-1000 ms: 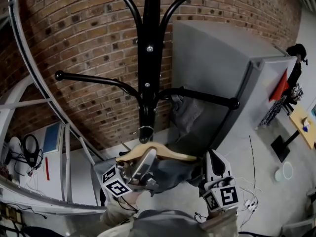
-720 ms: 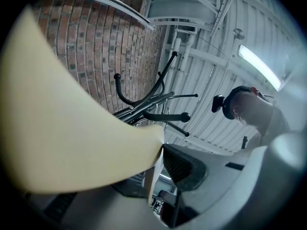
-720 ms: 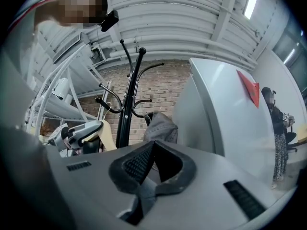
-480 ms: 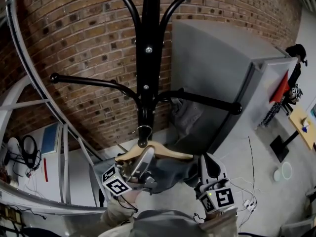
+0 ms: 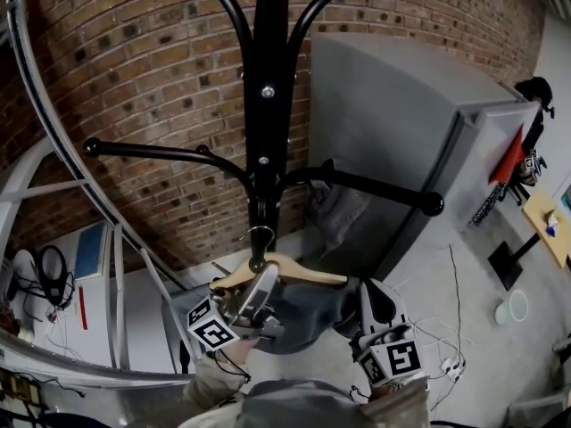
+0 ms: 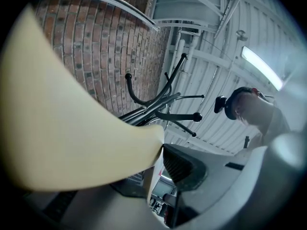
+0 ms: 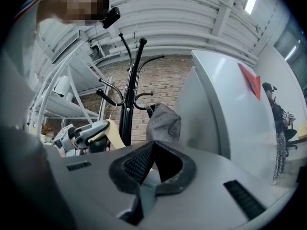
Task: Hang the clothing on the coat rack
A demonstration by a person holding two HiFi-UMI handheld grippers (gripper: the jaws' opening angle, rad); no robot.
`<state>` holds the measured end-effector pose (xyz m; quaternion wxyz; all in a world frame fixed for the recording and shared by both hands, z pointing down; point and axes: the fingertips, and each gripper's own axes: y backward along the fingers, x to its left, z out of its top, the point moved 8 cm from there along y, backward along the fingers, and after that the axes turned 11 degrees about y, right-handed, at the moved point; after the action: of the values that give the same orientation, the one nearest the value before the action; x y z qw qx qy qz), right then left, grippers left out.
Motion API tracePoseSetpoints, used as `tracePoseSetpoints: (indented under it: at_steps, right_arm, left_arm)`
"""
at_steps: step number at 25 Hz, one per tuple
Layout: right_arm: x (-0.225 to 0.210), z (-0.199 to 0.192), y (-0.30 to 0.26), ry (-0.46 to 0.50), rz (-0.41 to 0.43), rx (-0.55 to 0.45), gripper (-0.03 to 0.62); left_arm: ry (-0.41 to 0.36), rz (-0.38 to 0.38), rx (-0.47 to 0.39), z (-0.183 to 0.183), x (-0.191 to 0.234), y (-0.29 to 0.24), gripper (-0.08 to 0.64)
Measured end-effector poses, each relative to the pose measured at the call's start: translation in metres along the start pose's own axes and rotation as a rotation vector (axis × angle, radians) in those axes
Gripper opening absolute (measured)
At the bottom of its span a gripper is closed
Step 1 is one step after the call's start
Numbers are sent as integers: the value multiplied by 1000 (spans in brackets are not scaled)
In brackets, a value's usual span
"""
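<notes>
Left gripper's (image 5: 259,291) hanger (image 5: 312,273) and right gripper's (image 5: 371,303) clothing (image 5: 308,317) edged nearer the coat rack (image 5: 268,105).

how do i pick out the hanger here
Find the black coat rack before the brick wall. Low by its pole, the left tool grips the wooden hanger. It is the only pale curved wood there, with a wire hook on top and a grey garment beneath.
</notes>
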<state>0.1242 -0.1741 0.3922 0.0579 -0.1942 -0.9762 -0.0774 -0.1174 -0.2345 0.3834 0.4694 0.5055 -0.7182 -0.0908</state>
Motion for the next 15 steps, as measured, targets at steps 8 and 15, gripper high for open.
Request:
tracePoseSetpoints:
  at_steps: [8, 15]
  right_arm:
    - [1, -7, 1, -15, 3, 28, 23]
    - [4, -9, 3, -29, 7, 38, 23]
  left_arm:
    - [4, -15, 1, 0, 4, -3, 101]
    - [21, -26, -9, -1, 6, -1, 107]
